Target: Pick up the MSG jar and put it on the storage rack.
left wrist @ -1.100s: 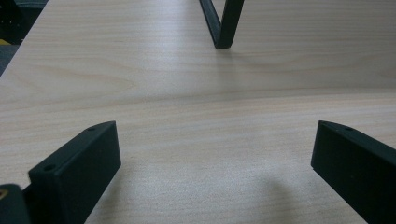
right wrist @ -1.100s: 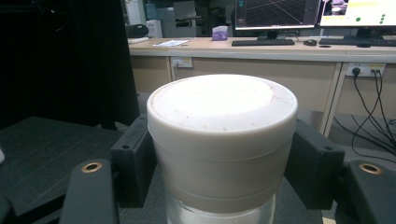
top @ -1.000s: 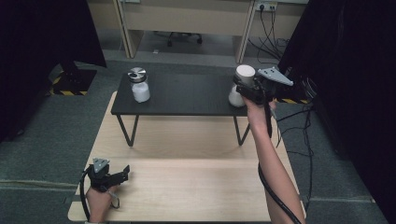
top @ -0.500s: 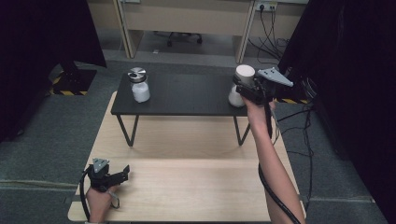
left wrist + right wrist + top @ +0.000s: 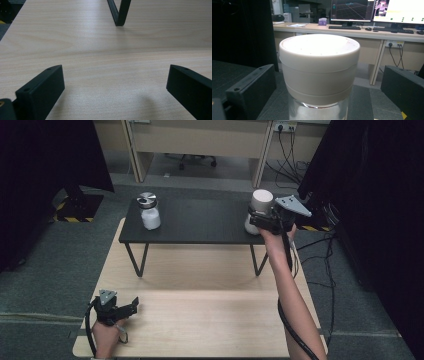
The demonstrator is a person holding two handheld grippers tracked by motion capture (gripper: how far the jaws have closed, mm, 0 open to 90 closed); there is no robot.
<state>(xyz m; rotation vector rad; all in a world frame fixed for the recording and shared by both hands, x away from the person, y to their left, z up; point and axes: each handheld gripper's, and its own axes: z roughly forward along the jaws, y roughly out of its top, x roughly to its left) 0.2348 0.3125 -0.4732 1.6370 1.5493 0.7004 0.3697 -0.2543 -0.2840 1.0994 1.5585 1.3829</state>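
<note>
**Right gripper lined up on white-lidded jar, left gripper idle**

While the left gripper rests low on the light wooden bench at the near left corner, its jaws stand wide apart with nothing between them; the left gripper view shows bare wood grain and one black leg of the small dark table beyond. Nothing to do there.

Moving right along the dark table: a small jar with a metal cap sits at its left end, upright, well apart from both grippers.

At the right end stands the white-lidded jar, upright, long axis vertical, clear glass below the lid. The right gripper is held out at arm's length right against it, coming from the jar's right side and pointing left. In the right gripper view the lid sits dead centre between the two jaws, which are spread with a gap showing on each side, so released, not grasping yet.

Key relation: jar lies straight ahead of the right gripper, between its jaws, lid height roughly at jaw level. Right hand is by far the nearer one. My read is the next move is simply closing on the lid or the neck just under it; risk is nudging the jar toward the table edge if the squeeze is off-centre.
</note>
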